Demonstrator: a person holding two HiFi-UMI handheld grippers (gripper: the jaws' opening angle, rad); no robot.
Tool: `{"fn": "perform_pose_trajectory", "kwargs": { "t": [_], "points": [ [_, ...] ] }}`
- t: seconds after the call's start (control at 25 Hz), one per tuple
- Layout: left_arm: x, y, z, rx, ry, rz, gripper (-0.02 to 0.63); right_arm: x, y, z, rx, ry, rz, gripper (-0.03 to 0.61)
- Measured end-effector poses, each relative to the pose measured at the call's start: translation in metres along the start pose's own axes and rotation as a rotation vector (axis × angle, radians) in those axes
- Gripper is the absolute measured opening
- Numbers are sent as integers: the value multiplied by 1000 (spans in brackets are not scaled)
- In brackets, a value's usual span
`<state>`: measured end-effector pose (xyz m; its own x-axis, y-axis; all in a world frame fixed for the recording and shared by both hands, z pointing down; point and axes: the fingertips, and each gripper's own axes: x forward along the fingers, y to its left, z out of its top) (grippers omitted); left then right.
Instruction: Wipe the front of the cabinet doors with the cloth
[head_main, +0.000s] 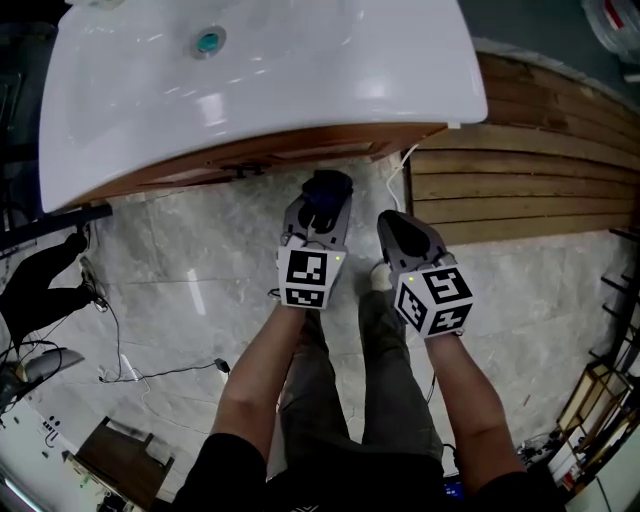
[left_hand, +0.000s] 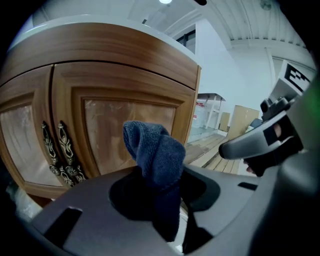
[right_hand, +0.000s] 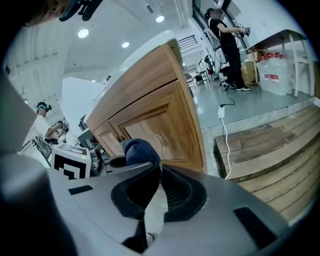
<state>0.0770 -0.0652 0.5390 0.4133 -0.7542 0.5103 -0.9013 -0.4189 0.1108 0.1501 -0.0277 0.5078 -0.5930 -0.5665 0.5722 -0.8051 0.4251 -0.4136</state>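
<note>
left gripper view: squeezing one dark blue terry cloth (left_hand: 154, 150) in left gripper (left_hand: 161, 186) jaws before two wooden cabinet doors (left_hand: 107, 122); pressing right gripper (right_hand: 158, 171) jaws together.

Grey marble floor (head_main: 200, 260), wood plank decking (head_main: 520, 190) rt, white walls (left_hand: 215, 65), ceiling spot lts (right_hand: 82, 33).

White sink basin (head_main: 250, 70) fills the upper left; wooden planks (head_main: 520, 190) at right; marble floor (head_main: 200, 260) mid-frame.

Bunched blue cloth (left_hand: 152, 150) in left tongs (left_hand: 157, 187) — near wooden cabinet doors (left_hand: 100, 125).
</note>
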Motion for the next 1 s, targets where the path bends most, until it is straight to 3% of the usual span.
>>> {"fn": "perform_pose_trajectory", "kwargs": {
  "t": [0.4, 0.72, 1.0],
  "points": [
    [-22, 58, -30, -31, 35, 73, 133, 39, 42, -2, -35, 42, 49, 43],
    [-16, 94, -45, -32, 38, 117, 132, 56, 51, -11, -37, 73, 48, 43],
    [0, 108, -51, 7, 55, 119, 132, 62, 55, -14, -41, 84, 56, 43]
  ]
}}
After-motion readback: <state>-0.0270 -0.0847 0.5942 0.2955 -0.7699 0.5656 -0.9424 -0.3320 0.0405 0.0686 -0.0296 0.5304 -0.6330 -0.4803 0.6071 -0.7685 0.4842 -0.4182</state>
